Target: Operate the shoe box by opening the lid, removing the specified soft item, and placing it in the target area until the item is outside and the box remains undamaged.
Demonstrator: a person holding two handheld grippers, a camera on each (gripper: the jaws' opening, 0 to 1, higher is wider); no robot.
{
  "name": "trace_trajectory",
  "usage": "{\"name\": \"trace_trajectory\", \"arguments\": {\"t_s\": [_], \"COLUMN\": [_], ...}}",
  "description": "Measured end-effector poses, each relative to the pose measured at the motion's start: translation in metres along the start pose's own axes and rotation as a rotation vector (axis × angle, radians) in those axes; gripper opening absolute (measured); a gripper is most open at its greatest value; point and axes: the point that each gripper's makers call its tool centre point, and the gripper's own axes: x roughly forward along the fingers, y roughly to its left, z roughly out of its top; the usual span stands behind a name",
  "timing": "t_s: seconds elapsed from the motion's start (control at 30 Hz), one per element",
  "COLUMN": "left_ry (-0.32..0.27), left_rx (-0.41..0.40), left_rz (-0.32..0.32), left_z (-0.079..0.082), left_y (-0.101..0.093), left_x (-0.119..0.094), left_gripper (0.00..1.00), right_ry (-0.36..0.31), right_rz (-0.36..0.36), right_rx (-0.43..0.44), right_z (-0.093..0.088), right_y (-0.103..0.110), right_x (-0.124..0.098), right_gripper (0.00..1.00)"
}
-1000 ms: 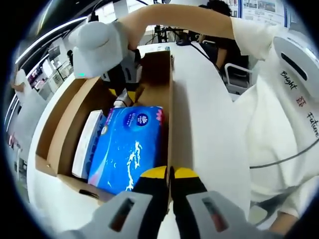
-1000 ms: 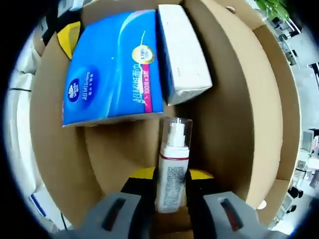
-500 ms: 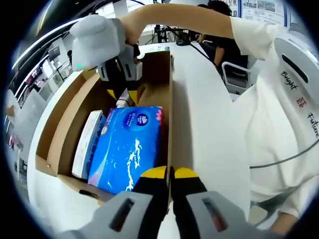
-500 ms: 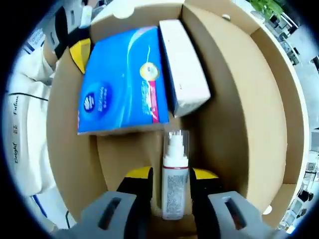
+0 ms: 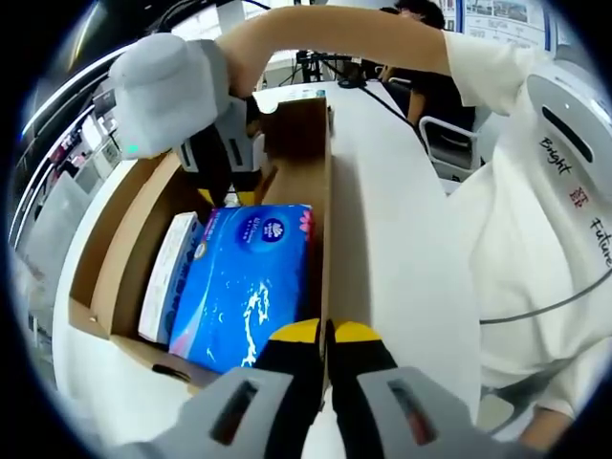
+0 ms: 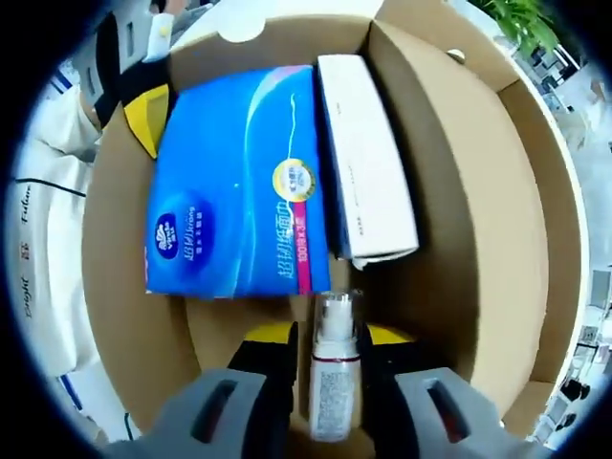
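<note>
In the shoe box (image 6: 124, 316), the tissue pack (image 6: 234, 182) lies beside a carton (image 6: 368, 163).

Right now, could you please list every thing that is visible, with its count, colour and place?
shoe box: one, brown cardboard, open, on the white table.
tissue pack: one, blue, inside the box.
flat carton: one, white, beside the tissue pack.
spray bottle: one, white with clear cap, between the right tool's jaws.
left tool: yellow tips, shut on the box wall.
right tool: yellow tips, over the box.
person's sleeve: white.
</note>
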Motion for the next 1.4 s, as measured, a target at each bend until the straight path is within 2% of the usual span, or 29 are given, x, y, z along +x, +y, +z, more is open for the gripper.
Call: {"name": "trace_trajectory", "arguments": {"t_s": [0.07,0.13,0.17,0.23,0.3,0.33,0.37,0.4,0.43,0.47,0.53,0.57,0.67,0.73,0.77,0.8,0.87,0.93,0.97,1.0,1.03,1.07,1.13,1.2,1.27,1.33,1.37,1.4], "left_ry": [0.000,0.000,-0.001,0.000,0.000,-0.001,-0.002,-0.001,-0.001,0.001,0.002,0.000,-0.004,-0.002,-0.001,0.000,0.001,0.000,-0.001,-0.002,-0.002,0.000,0.000,-0.002,-0.003,-0.002,-0.001,-0.001], "left_rx": [0.000,0.000,0.000,0.000,-0.002,-0.001,-0.001,-0.001,0.000,-0.003,-0.002,-0.002,0.000,0.001,0.000,-0.001,-0.002,-0.002,-0.001,-0.002,-0.003,-0.002,-0.004,-0.003,-0.004,-0.004,-0.004,-0.004], "left_rz": [0.000,0.000,0.000,0.000,0.001,0.002,0.003,0.004,0.003,0.001,-0.001,-0.001,0.000,-0.003,-0.006,-0.007,-0.006,-0.003,-0.001,-0.001,-0.001,-0.002,-0.004,-0.004,-0.003,-0.002,-0.002,-0.003], "left_z": [0.000,0.000,0.000,0.000,0.000,0.000,0.000,0.000,0.000,0.000,0.000,0.000,0.000,0.000,0.000,0.000,0.000,0.000,0.000,0.000,0.000,0.000,0.001,0.001,0.001,0.001,0.001,0.001], "left_y": [0.000,0.000,0.000,0.000,0.000,0.000,0.000,0.000,0.000,0.000,0.000,0.000,0.000,0.000,0.001,0.001,0.001,0.001,0.001,0.001,0.001,0.001,0.002,0.002,0.002,0.002,0.002,0.002], "left_x": [0.000,0.000,0.000,0.000,0.000,0.000,0.000,0.000,0.000,0.000,0.000,0.000,0.000,0.000,0.000,0.000,0.000,-0.001,-0.001,-0.001,-0.001,-0.001,-0.001,-0.001,-0.001,-0.001,-0.001,-0.001], "left_gripper": [0.01,0.01,0.01,0.01,0.01,0.01,0.02,0.02,0.02,0.01,0.01,0.01,0.01,0.01,0.01,0.01,0.01,0.01,0.01,0.01,0.01,0.01,0.01,0.01,0.01,0.01,0.01,0.01], "right_ry": [0.041,0.065,0.079,0.088,0.131,0.154,0.197,0.217,0.214,0.225,0.214,0.204,0.119,0.066,0.024,0.009,-0.034,-0.035,-0.033,-0.058,-0.082,-0.131,-0.208,-0.260,-0.322,-0.372,-0.434,-0.469], "right_rz": [0.029,0.027,0.033,0.028,0.001,-0.012,-0.035,-0.038,-0.035,-0.027,-0.020,-0.015,-0.006,0.001,0.001,0.003,-0.016,-0.071,-0.098,-0.129,-0.130,-0.146,-0.197,-0.229,-0.274,-0.287,-0.310,-0.324], "right_rx": [0.016,0.018,-0.003,-0.137,-0.184,-0.167,-0.089,-0.054,-0.084,-0.158,-0.089,-0.085,-0.036,-0.069,-0.049,-0.025,-0.039,0.006,-0.012,-0.032,-0.036,-0.053,0.003,-0.008,0.054,0.093,0.137,0.169], "right_z": [-0.003,0.000,-0.001,0.003,0.002,0.002,0.000,-0.001,0.001,0.001,0.000,-0.001,-0.001,0.000,0.000,-0.001,-0.001,-0.006,-0.008,-0.008,-0.008,-0.004,0.002,0.001,-0.004,-0.005,-0.003,-0.003], "right_y": [0.005,0.003,0.005,0.005,0.009,0.006,0.003,0.005,0.004,0.002,0.002,0.001,0.001,0.000,-0.001,-0.004,-0.006,-0.005,-0.006,-0.009,-0.006,-0.012,-0.015,-0.015,-0.018,-0.018,-0.020,-0.020], "right_x": [-0.002,-0.002,-0.003,-0.004,-0.006,-0.006,-0.007,-0.007,-0.006,-0.007,-0.007,-0.008,-0.007,-0.008,-0.008,-0.008,-0.010,-0.013,-0.015,-0.019,-0.021,-0.025,-0.030,-0.035,-0.044,-0.051,-0.059,-0.065], "right_gripper": [0.21,0.20,0.20,0.20,0.20,0.20,0.19,0.19,0.19,0.19,0.19,0.19,0.19,0.19,0.19,0.19,0.18,0.18,0.18,0.18,0.18,0.18,0.18,0.18,0.18,0.18,0.18,0.18]}}
